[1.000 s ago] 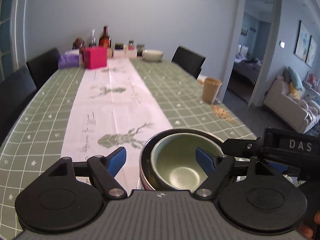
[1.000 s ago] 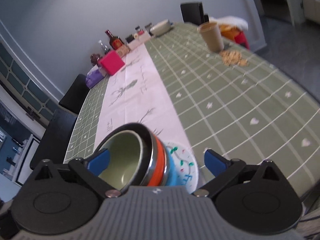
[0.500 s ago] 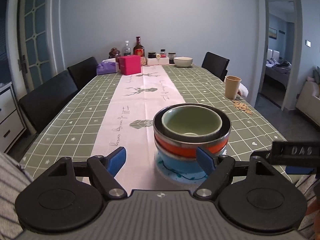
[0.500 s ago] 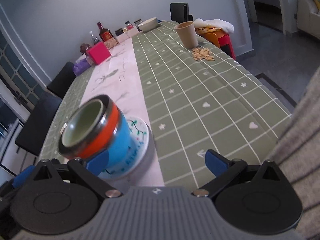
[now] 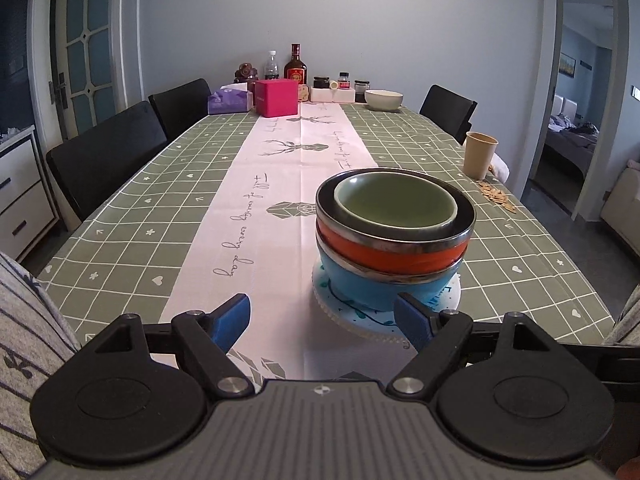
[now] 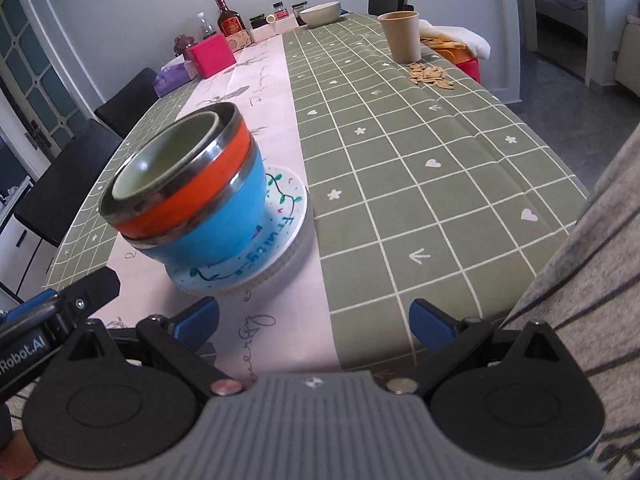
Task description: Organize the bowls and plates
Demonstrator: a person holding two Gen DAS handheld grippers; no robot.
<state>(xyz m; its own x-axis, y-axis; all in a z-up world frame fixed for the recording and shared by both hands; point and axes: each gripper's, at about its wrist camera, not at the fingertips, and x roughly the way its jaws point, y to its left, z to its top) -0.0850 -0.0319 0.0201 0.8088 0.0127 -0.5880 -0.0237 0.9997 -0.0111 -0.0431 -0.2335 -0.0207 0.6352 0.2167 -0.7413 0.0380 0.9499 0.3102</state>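
On the near left, the left tool (image 5: 322, 322) hangs low over the pale runner with its blue fingers spread and nothing between them. Just right of centre stands the stack, and it looks finished: a small decorated plate (image 5: 448, 300) lies on the surface (image 5: 120, 216), a blue bowl (image 5: 384, 286) sits on it, an orange bowl (image 5: 392, 258) with a metal rim is nested in that, and a green bowl (image 5: 394, 204) rests inside at the top. The stack appears upright and steady (the lean in the right wrist view is probably lens distortion). Further right, the right tool (image 6: 314, 324) is likewise spread and empty, near the plate but apart from it. My judgement is that the gathering is largely done. What may remain is the white bowl (image 5: 383, 99) at the far end, if it counts; the tan cup (image 5: 480, 154) and scattered seeds (image 5: 498, 196) at the right edge seem outside the task.
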